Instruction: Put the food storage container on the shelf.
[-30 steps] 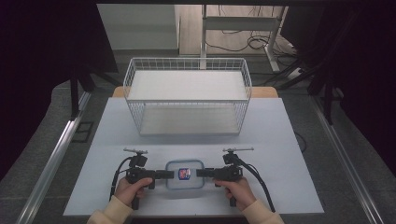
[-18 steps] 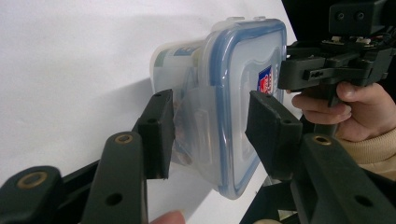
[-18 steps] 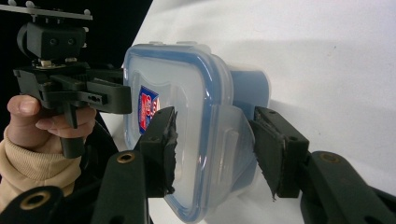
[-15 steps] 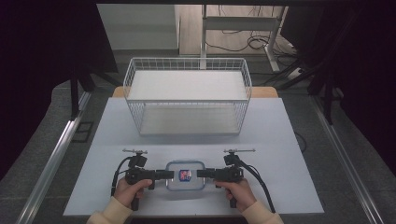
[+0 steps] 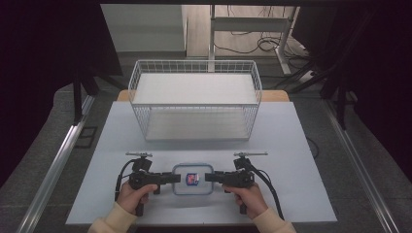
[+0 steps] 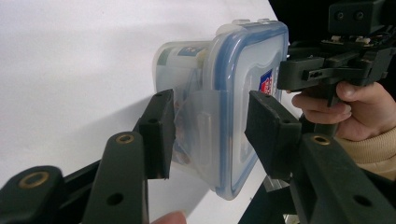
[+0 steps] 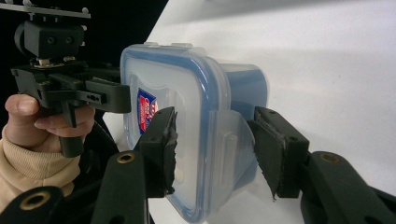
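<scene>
Where dark curtains hang, pale table, wire basket

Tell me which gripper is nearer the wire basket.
Neither clearly: both sit level, well short of the wire basket. The left gripper is below its left half, the right gripper below its right half, jaws straddling the lidded container.

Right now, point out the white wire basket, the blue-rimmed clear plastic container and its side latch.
white wire basket [image 5: 194, 124]: high view, front wall.
blue-rimmed clear plastic container [image 5: 193, 170]: high view, lid.
side latch [image 7: 231, 140]: right gripper view, clear flap.
</scene>
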Action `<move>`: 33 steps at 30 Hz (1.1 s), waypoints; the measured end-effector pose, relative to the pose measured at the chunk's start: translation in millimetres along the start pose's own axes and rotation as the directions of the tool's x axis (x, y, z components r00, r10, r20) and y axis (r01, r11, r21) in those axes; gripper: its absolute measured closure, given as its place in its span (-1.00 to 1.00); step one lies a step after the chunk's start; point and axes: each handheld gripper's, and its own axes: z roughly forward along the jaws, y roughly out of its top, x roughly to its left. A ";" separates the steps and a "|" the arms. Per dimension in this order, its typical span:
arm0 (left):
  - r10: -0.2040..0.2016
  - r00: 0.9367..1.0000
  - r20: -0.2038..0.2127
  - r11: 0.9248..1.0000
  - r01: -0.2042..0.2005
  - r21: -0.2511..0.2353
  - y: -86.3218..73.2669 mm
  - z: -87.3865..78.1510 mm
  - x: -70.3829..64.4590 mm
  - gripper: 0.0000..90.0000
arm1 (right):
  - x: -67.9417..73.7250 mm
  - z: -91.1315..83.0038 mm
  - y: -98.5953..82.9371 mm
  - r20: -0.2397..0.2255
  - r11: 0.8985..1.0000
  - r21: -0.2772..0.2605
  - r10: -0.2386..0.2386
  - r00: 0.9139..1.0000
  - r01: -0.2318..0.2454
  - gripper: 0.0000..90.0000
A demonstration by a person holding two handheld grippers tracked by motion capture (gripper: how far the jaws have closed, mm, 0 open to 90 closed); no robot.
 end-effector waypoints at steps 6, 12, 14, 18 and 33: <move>0.011 1.000 0.007 1.000 -0.011 -0.011 2.8 -1.6 -2.4 0.19 | 5.0 -3.7 4.2 0.014 0.999 -0.013 -0.037 0.999 0.037 0.14; 0.029 1.000 0.007 0.999 -0.028 -0.020 7.1 -2.8 -6.6 0.19 | 7.2 -7.0 7.2 0.017 0.999 -0.021 -0.050 0.999 0.051 0.14; 0.032 0.999 0.007 0.999 -0.032 -0.024 8.8 -3.0 -7.9 0.19 | 8.3 -8.5 9.3 0.018 0.998 -0.023 -0.057 0.998 0.058 0.14; 0.049 0.999 0.008 0.998 -0.048 -0.030 13.9 -2.6 -10.1 0.19 | 9.7 -11.7 14.2 0.023 0.997 -0.027 -0.072 0.997 0.073 0.14; 0.096 0.995 0.019 0.993 -0.094 -0.071 50.4 -12.0 -19.1 0.20 | 18.6 -22.3 49.9 0.030 0.993 -0.055 -0.107 0.994 0.109 0.14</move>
